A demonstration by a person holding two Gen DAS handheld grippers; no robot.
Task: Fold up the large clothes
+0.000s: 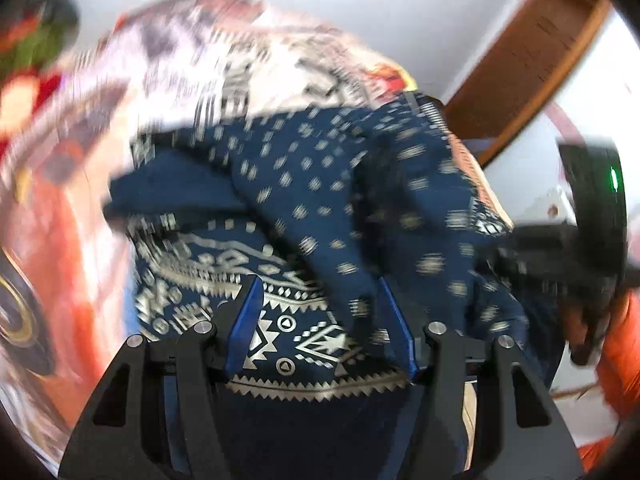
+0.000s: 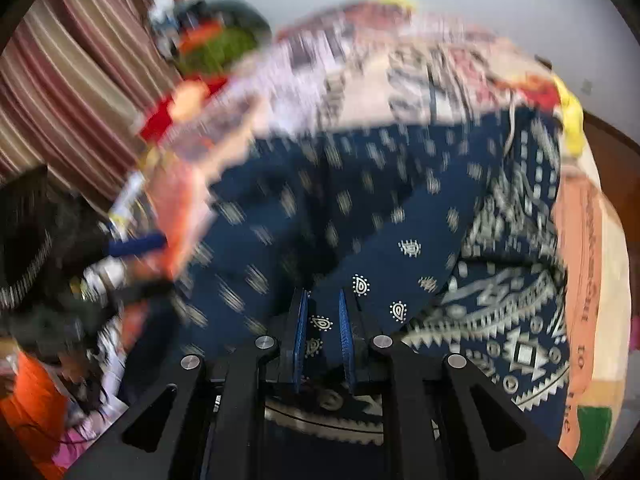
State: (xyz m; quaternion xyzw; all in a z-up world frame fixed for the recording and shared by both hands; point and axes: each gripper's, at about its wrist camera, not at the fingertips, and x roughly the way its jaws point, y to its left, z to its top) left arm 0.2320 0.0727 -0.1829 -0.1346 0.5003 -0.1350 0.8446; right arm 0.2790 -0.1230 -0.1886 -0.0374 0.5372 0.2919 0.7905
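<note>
While the left gripper [image 1: 320,320] pointed steeply down over the bed, its blue pads stood apart with the navy printed garment [image 1: 304,208] lying under and between them, not pinched. From the left wrist view, the cloth sat heaped on a patterned bedspread [image 1: 224,60], one dotted layer thrown over the bordered part, likely mid-fold. At the right edge of that view a dark device [image 1: 592,208] showed beside an orange sleeve [image 1: 624,344], too blurred to read further.

Over to the right wrist view: the right gripper [image 2: 324,332] was clamped tight on a fold of the same garment [image 2: 360,208], the paisley cloth squeezed between the narrow pads. That hold looked meant to carry the layer across. The gripper angled sharply downward, cloth draping away from it toward the bedspread [image 2: 400,64]. A striped curtain [image 2: 80,80] hung at the left, an orange sleeve [image 2: 36,396] low in the corner.
</note>
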